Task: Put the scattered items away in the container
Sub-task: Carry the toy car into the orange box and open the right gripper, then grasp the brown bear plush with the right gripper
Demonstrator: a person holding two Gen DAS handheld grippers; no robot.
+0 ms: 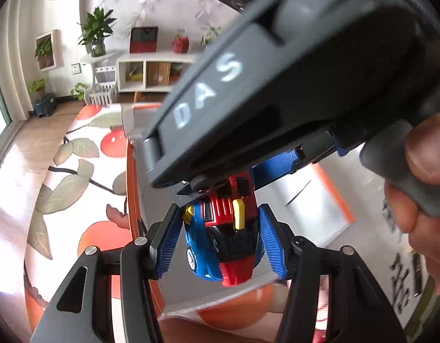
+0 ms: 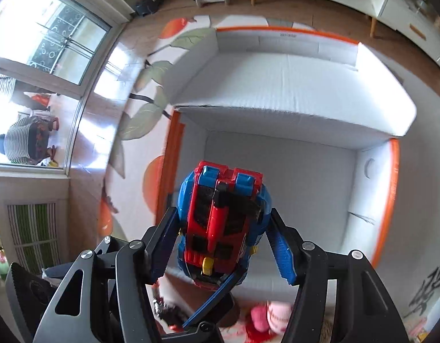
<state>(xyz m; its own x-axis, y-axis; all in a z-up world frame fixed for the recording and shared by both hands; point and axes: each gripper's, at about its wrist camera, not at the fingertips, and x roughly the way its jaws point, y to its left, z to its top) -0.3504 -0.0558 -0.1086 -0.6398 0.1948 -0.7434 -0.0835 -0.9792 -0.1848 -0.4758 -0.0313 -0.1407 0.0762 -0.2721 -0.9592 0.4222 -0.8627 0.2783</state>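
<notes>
A red and blue toy car-robot [image 1: 223, 237] is held between both grippers over the open white cardboard box with orange edges [image 2: 305, 188]. My left gripper [image 1: 220, 240] has its blue pads on the toy's sides. My right gripper [image 2: 224, 245] also clamps the toy [image 2: 220, 223] from the opposite end. The right gripper's body, marked "DAS" [image 1: 208, 91], fills the upper part of the left wrist view, with a hand on its handle. One left gripper finger shows below the toy in the right wrist view [image 2: 220, 294].
The box stands on a mat printed with oranges and leaves [image 1: 77, 171]. Its far flap [image 2: 291, 85] is folded open. A pink and red soft toy [image 2: 271, 314] lies on the floor near the box. White shelves [image 1: 151, 71] and potted plants line the wall.
</notes>
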